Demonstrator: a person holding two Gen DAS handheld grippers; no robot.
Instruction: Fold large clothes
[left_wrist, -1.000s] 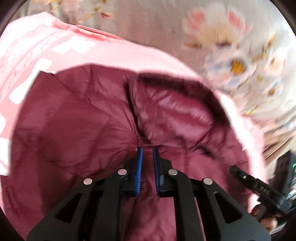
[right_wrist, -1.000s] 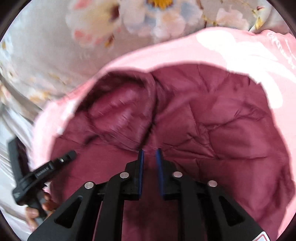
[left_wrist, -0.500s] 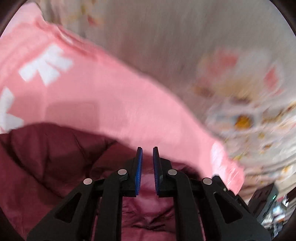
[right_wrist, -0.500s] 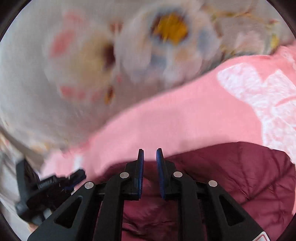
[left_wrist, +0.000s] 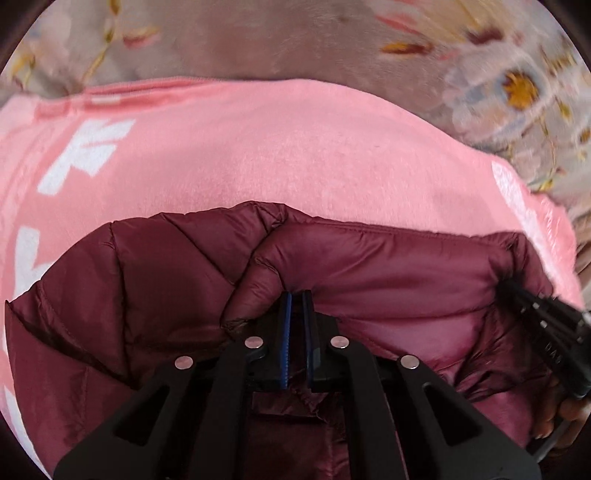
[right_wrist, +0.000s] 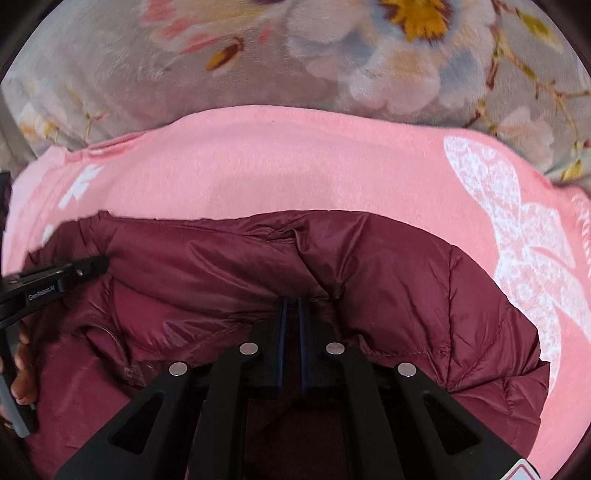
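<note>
A maroon puffer jacket (left_wrist: 388, 266) lies on a pink blanket (left_wrist: 258, 147), its near part doubled over into a thick fold. My left gripper (left_wrist: 295, 295) has its blue pads dug into that fold, and its jaws are closing on a pinch of the fabric. My right gripper (right_wrist: 291, 300) is sunk into the same jacket (right_wrist: 406, 280) further right, jaws closing nearly together with fabric around the tips. Each view catches the other gripper at the fold's end: the right gripper (left_wrist: 532, 306) and the left gripper (right_wrist: 88, 267).
The pink blanket (right_wrist: 295, 162) with white prints reaches beyond the jacket on all sides. Under it lies a grey floral bedspread (right_wrist: 332, 55). A person's hand (right_wrist: 22, 369) holds the left gripper's handle.
Both grippers have carried the jacket's edge forward and down, so the spread-open lining is now covered by a fold. The jaws have drawn closer together.
</note>
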